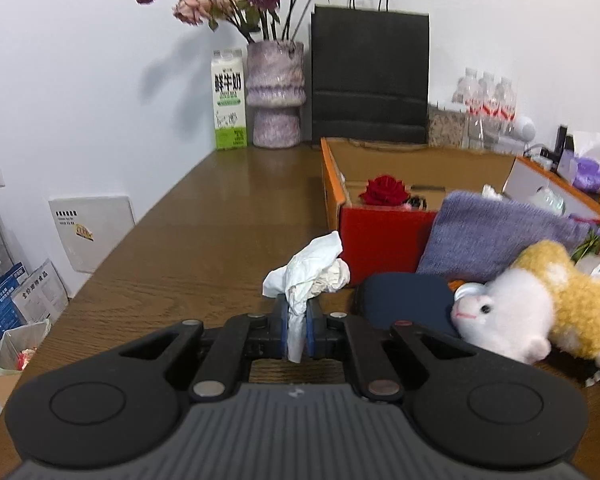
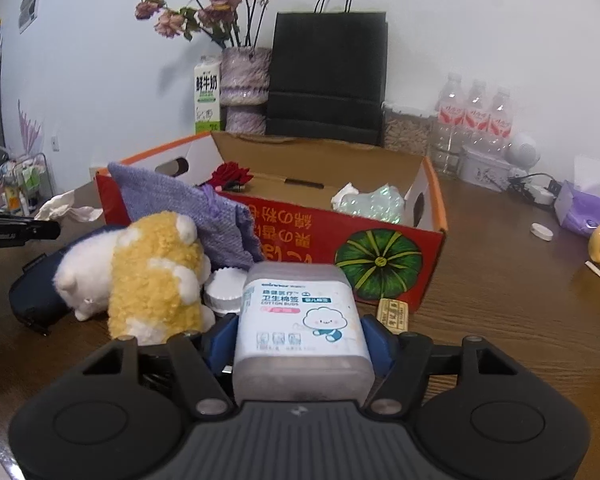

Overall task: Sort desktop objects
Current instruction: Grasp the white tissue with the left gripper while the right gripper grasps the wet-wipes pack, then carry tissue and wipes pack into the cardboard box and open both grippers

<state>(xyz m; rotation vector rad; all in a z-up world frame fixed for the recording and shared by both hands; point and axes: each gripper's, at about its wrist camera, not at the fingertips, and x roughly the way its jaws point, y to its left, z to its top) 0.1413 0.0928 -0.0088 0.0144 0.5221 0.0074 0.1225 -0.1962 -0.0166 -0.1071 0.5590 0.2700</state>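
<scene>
Item 1: crumpled tissue (image 1: pixel 307 276), white, at lower centre of the left wrist view. It was pinched between the blue pads of the left gripper (image 1: pixel 298 330), its loose bulk standing above the fingertips and a tail hanging below them.

Item 2: cotton bud box (image 2: pixel 301 320), translucent with a printed label, at lower centre of the right wrist view. It was clamped across its width by the right gripper (image 2: pixel 301 338).

Item 3: cardboard box (image 2: pixel 379 256), red with orange rim, open-topped, at mid-frame. Inside it lay a red rose (image 2: pixel 230 174) and a pale wrapped bundle (image 2: pixel 373 202). It was judged the likely destination for sorted goods.

Item 4: plush toy (image 2: pixel 148 276), yellow and white, at left of the right wrist view, lying against a purple knitted cloth (image 2: pixel 188 208) draped over the box's front wall.

Risks, as judged:
- The tissue was held by a thin fold and could slip or tear free.
- The smooth, wide cotton bud box could twist out between the pads if tilted.
- Either load could snag the cloth or knock the toy on the way to the cardboard box.
</scene>
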